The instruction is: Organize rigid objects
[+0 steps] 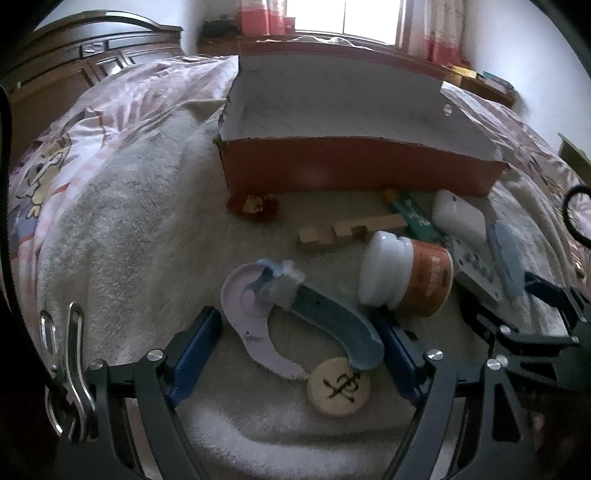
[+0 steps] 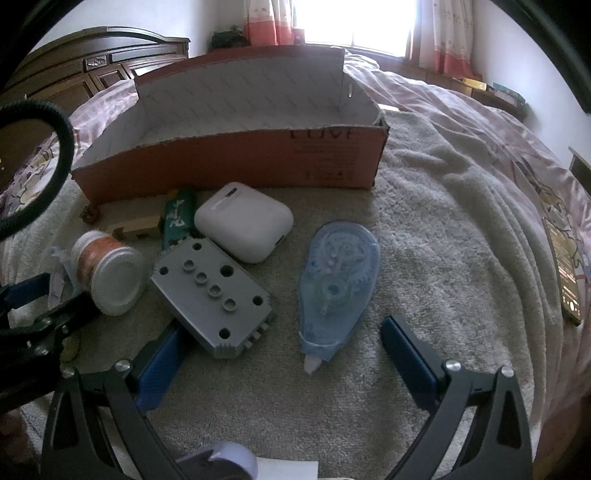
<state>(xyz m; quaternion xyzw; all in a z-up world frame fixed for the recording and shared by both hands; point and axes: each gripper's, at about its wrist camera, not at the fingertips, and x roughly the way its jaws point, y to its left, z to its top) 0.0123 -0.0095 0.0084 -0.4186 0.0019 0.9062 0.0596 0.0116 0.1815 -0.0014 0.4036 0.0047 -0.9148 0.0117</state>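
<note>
Both my claws, left gripper (image 1: 299, 354) and right gripper (image 2: 291, 365), gape empty; closing, I could nudge the correction tape (image 2: 338, 273) askew on the towel (image 2: 443, 258)

Home bedroom, bed (image 2: 461, 122), headboard (image 1: 92, 62), curtains (image 2: 266, 22)

both tongs, left (image 1: 299, 354) and right (image 2: 284, 365), wide open, tilted downward

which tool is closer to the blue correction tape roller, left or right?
Right. The right tool is open around the correction tape roller; the left tool sits across the pile, past the jar.
</note>
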